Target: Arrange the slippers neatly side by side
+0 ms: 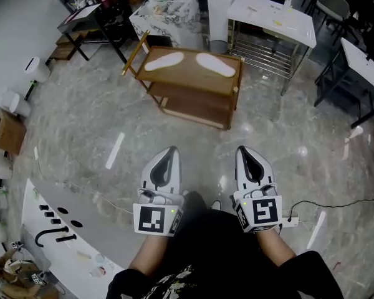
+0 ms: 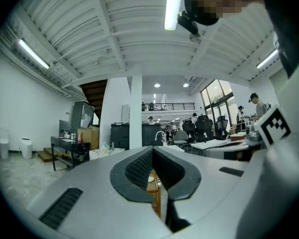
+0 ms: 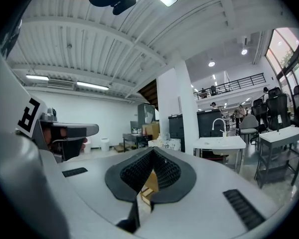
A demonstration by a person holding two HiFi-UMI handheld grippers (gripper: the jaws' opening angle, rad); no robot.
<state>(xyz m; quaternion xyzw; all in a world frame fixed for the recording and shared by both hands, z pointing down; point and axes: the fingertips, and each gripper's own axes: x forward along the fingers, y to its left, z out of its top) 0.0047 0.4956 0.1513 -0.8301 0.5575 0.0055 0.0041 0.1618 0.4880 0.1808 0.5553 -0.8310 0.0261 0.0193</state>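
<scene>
Head view: the left gripper [image 1: 169,149] and the right gripper [image 1: 244,149] are held side by side at 6 o'clock, both pointing toward 12 o'clock. There, well apart from them, two white slippers [image 1: 164,61] lie on the top shelf of a wooden trolley [image 1: 193,101], angled apart rather than parallel.

Left gripper view: the jaws are pressed together, holding nothing.

Right gripper view: the jaws are likewise closed and empty.

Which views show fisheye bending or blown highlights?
Head view: edges bend strongly, lamp streaks glare off the floor, centre sharp. Left gripper view: black corners, tube light blown out. Right gripper view: black corners too, window washed out at right.
</scene>
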